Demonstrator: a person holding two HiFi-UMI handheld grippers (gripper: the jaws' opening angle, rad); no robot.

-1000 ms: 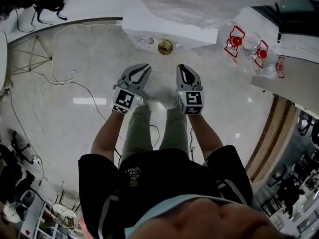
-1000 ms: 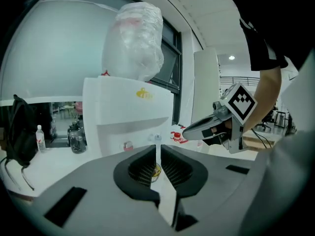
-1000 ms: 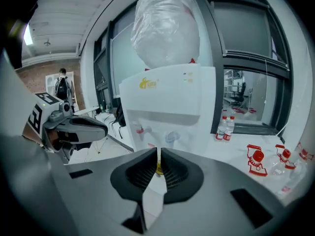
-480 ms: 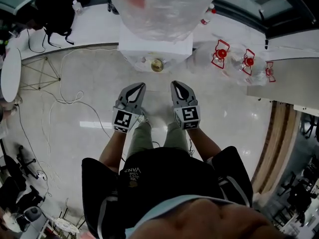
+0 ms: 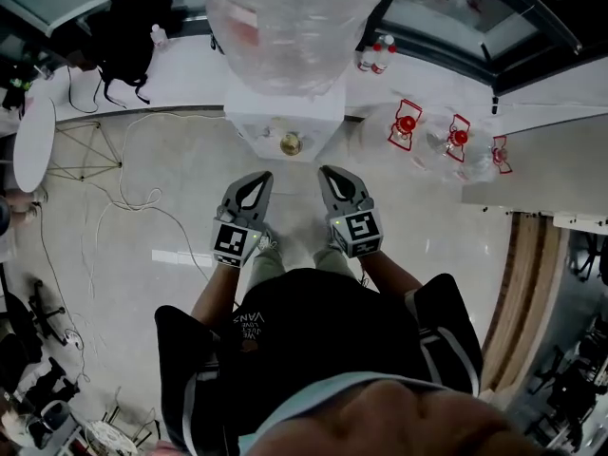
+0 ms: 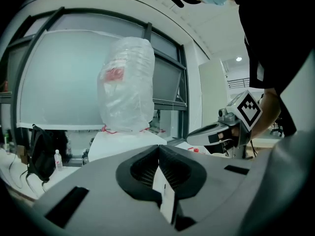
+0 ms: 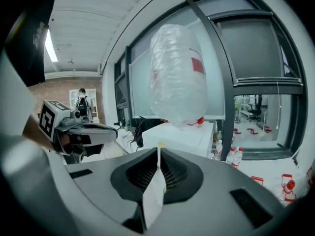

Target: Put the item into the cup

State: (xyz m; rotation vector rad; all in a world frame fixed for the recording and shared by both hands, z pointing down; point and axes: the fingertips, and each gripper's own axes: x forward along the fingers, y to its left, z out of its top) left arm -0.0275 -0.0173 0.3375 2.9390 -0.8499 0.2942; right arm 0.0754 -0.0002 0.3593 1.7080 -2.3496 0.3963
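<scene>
A small round golden thing (image 5: 290,143) sits at the near edge of the white bench (image 5: 252,122), about midway along that edge; whether it is the cup or the item cannot be told from here. Behind it, a tall bulk wrapped in clear plastic (image 5: 285,17) fills most of the bench top. The left hand-held gripper (image 5: 258,175) and the right hand-held gripper (image 5: 329,170) hang side by side in front of the bench, near it but not touching, their tips aimed at its near edge and leaning slightly toward each other. Each gripper view shows its own jaws closed tight. Nothing lies between the left pair. On the right pair a thin pale sliver with a yellowish tip shows along the line where the jaws meet, and what it is cannot be made out. Both of the person's bare forearms reach forward from a black shirt (image 5: 313,335), elbows bent and slightly out. The hands sit behind the marker cubes, the left cube (image 5: 236,242) a little lower in the head view than the right one (image 5: 358,233). Both gripper views look roughly level at the bench. Clear bottles with red labels (image 5: 407,126) lie off the bench's right side, and white cables (image 5: 123,193) trail over the glossy floor (image 5: 142,255) to its left.
</scene>
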